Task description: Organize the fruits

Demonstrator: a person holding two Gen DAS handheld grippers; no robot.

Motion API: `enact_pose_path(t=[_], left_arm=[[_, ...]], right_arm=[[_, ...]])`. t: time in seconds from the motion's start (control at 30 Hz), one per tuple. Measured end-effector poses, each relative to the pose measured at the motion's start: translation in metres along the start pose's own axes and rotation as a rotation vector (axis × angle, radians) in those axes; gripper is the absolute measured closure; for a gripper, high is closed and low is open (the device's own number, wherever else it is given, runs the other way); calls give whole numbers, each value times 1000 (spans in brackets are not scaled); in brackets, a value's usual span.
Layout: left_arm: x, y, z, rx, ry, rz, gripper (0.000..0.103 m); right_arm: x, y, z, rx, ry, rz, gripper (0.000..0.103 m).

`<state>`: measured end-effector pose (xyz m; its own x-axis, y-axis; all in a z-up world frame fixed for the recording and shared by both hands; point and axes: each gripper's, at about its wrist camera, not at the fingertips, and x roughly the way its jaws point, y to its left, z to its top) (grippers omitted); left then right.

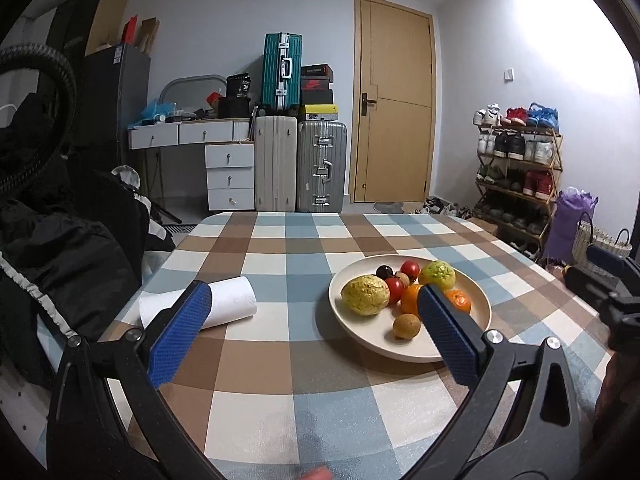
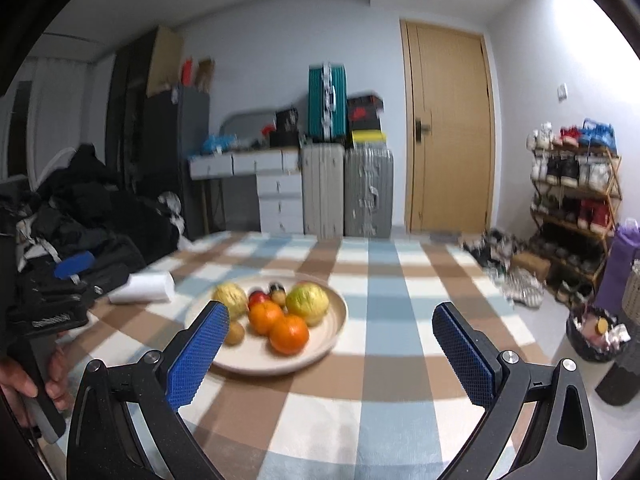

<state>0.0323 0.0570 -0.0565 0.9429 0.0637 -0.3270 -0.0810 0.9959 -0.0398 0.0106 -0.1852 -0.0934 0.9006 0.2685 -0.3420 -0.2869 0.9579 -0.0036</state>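
A cream plate (image 1: 360, 332) (image 2: 328, 340) on the checked tablecloth holds several fruits: two yellow-green ones (image 1: 366, 294) (image 2: 307, 303), two oranges (image 1: 412, 298) (image 2: 289, 334), red tomatoes (image 1: 410, 269), a dark plum (image 1: 384, 271) and small brown longans (image 1: 406, 326). My left gripper (image 1: 314, 294) is open with nothing between its fingers; its right pad (image 1: 448, 332) overlaps the plate's near right side. My right gripper (image 2: 331, 312) is open and empty above the table, its left pad (image 2: 200, 352) in front of the plate's left rim.
A white paper roll (image 1: 224, 300) (image 2: 144, 287) lies left of the plate. Dark clothes (image 1: 60, 248) pile up past the table's left edge. A hand (image 2: 20, 384) holds the left gripper's handle. A shoe rack (image 1: 516, 176) and bags stand at the right.
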Motion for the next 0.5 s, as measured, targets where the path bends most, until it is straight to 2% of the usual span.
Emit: enact_pose_path(t=[0.1, 0.23, 0.5], left_arm=[[3, -6, -1, 29, -5, 12, 0], [1, -12, 0, 24, -5, 15, 0], [1, -11, 1, 27, -8, 13, 0]], right_arm=[[2, 1, -1, 3, 9, -8, 0], [0, 2, -1, -7, -17, 4, 0], [-1, -1, -1, 2, -10, 18, 0]])
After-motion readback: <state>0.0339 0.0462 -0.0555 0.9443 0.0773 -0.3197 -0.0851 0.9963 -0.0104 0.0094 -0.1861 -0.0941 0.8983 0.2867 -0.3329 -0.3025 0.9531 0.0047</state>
